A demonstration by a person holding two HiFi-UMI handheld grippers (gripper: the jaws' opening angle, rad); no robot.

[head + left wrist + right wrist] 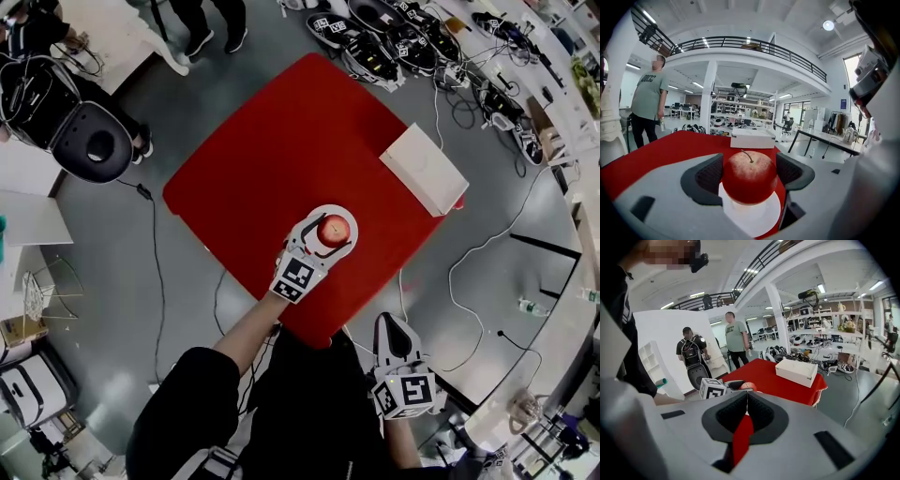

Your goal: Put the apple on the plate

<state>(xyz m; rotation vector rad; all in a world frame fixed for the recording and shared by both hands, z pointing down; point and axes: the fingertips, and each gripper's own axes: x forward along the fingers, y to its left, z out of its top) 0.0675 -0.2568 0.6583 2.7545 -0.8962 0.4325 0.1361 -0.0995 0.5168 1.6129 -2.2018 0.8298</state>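
Over the white plate [757,219], left tongs [750,169] tight around the apple [748,178]; right tongs [747,401] closed, empty.

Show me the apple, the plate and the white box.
apple [749,176], left gripper view, red front face.
plate [754,219], left gripper view, bare white part nearest the camera.
white box [424,169], head view, top face.

The apple [335,229] sits over the plate [350,243] at the table's [281,159] near edge, box [424,169] beyond to its right.
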